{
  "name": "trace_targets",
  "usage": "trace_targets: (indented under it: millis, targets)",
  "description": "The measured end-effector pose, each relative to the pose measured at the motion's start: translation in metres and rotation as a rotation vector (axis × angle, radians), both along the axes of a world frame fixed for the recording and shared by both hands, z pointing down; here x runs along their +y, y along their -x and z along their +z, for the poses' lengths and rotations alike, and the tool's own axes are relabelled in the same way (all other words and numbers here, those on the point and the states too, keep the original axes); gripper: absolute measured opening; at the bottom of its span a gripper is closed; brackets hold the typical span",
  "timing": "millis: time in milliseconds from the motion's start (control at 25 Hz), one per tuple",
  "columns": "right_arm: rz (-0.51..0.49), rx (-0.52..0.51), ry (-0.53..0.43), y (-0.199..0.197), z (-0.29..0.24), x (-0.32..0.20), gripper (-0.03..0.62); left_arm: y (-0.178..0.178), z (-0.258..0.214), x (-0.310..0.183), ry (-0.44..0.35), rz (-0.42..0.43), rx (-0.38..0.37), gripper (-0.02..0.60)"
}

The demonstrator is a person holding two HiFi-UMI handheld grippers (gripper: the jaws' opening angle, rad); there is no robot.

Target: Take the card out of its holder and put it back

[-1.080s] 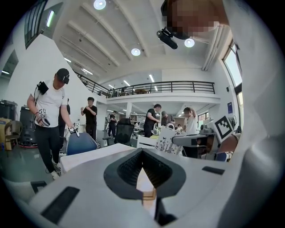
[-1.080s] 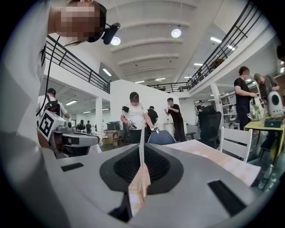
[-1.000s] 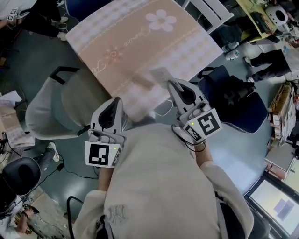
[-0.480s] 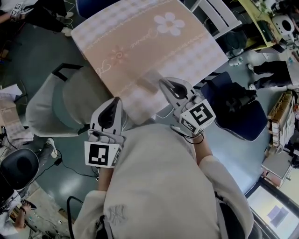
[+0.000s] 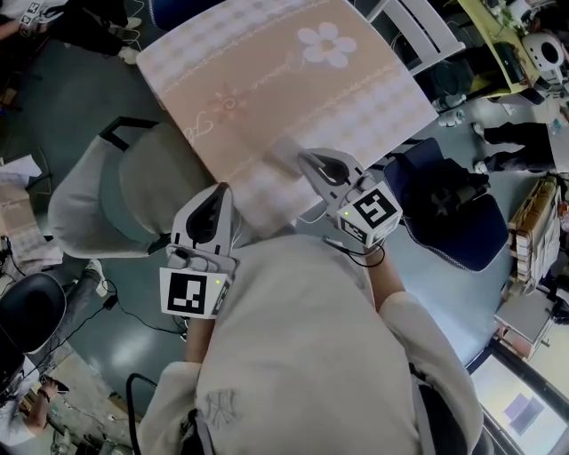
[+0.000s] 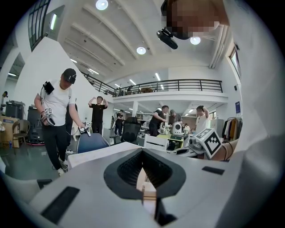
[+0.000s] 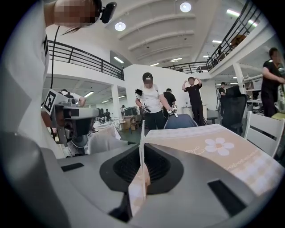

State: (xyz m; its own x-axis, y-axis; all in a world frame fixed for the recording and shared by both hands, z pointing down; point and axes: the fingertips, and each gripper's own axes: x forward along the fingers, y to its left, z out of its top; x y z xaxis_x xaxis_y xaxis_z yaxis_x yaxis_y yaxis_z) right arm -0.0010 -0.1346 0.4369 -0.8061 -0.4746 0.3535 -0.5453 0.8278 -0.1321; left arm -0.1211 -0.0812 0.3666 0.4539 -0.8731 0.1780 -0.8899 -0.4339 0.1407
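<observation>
My right gripper (image 5: 304, 158) hovers over the near edge of the table and is shut on a thin, pale card holder (image 5: 286, 149), which looks blurred in the head view. In the right gripper view that holder (image 7: 142, 133) stands edge-on and rises straight up from between the jaws of the right gripper (image 7: 142, 167). I cannot tell whether the card is inside it. My left gripper (image 5: 220, 194) is held low near my body, short of the table, with its jaws together. In the left gripper view only a pale sliver shows in the narrow gap of the left gripper (image 6: 146, 178).
The table (image 5: 267, 80) carries a beige checked cloth with a flower print. A grey chair (image 5: 116, 195) stands at its left and a dark blue chair (image 5: 444, 209) at its right, with a white chair (image 5: 413, 22) beyond. Several people stand across the hall.
The right gripper has swung a little left and turned, carrying the holder with it over the table edge. The left gripper has stayed put.
</observation>
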Motion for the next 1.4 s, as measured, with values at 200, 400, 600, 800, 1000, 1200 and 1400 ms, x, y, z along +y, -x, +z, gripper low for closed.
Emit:
trace_targets:
  millis: [200,400,600,800,1000,1200,1400]
  targets:
    - [-0.011,0.020,0.012,-0.002,0.010,-0.001,0.031,0.001,0.001,-0.001,0.003,-0.006,-0.001,0.000]
    - [-0.014,0.041,0.021,-0.003,0.019,-0.002,0.031,0.000,0.002,-0.001,0.003,-0.003,0.001,0.000]
    - [-0.012,0.051,0.030,-0.005,0.027,-0.001,0.031,-0.001,0.003,-0.001,0.006,-0.006,0.001,0.000]
    - [-0.010,0.047,0.035,-0.004,0.030,-0.002,0.031,0.000,0.003,-0.001,0.007,-0.008,0.001,0.000]
    - [-0.013,0.040,0.038,-0.002,0.028,-0.004,0.031,0.000,0.002,-0.001,0.007,-0.008,0.002,0.000]
    - [-0.022,0.050,0.034,0.000,0.028,-0.005,0.031,0.001,0.002,-0.002,0.007,-0.013,0.003,0.000]
    - [-0.020,0.058,0.032,0.000,0.028,-0.005,0.031,0.003,0.002,-0.001,0.008,-0.018,0.004,0.000]
